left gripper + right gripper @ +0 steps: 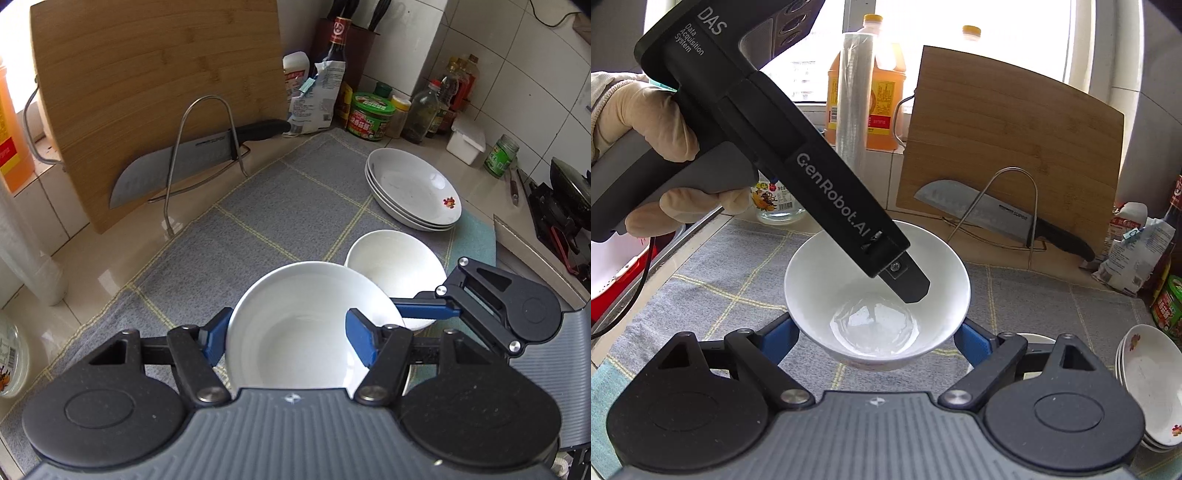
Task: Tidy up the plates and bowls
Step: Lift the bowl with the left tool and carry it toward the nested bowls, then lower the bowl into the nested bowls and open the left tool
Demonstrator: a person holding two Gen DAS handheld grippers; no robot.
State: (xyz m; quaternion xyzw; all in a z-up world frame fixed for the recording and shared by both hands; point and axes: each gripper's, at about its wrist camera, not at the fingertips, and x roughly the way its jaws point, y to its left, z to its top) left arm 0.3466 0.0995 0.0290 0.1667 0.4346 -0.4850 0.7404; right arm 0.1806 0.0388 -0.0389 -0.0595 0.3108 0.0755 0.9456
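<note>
White glazed ceramic, plain and glossy, the bowl is held over the grey checked cloth on the counter, mouth up and close to level; being round, it has no long axis to speak of. The left tongs straddle its wall, one blue finger against the outside of the rim and the other down inside the hollow. They stand at their narrowest and seem to grip the bowl, though the inner pad's contact cannot be made out. The right tongs are clamped on the same bowl from outside, a blue finger on each flank. The left wrist view alone shows a second white bowl standing on the cloth just behind, with one finger of the right tongs running between the two bowls. Farther back it shows a stack of shallow white plates with a small red motif on the rim. The right wrist view alone shows the gloved left hand around its grey handle and that tool's dark fingertip dipping into the bowl above the wet-looking sheen at the bottom. Both views take in the bamboo cutting board and the knife on its wire rack.
</note>
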